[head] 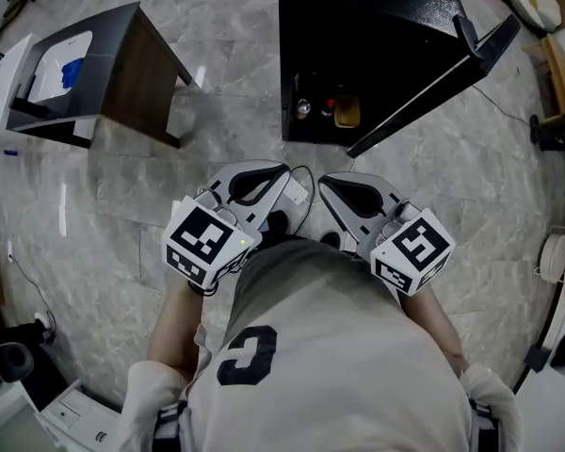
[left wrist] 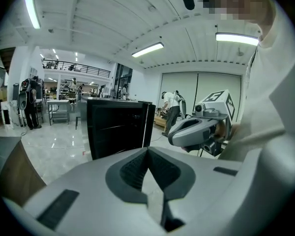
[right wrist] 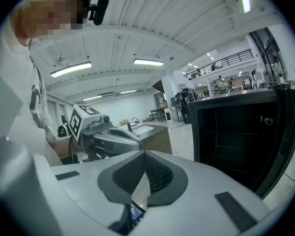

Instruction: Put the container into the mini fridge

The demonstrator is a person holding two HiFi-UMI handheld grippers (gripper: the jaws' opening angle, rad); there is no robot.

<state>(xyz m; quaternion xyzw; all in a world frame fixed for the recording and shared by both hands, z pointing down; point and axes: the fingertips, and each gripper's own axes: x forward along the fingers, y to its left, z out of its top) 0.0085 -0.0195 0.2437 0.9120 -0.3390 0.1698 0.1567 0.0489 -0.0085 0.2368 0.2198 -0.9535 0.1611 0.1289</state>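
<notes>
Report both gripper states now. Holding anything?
left gripper: tongs closed, holding nothing.
right gripper: tongs closed, holding nothing.

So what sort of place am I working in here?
Probably a big open lab or workshop hall, not a home: ceiling strip lights, a railed mezzanine, and the mini fridge standing open on a polished floor.

Bright, even indoor light from ceiling strip lights (left wrist: 147, 49). Glare streaks on glossy floor (head: 64, 205). Mini fridge (head: 377, 45) reads near-black, little detail. Gripper views strongly fisheye, black corners, near foreground slightly soft.
</notes>
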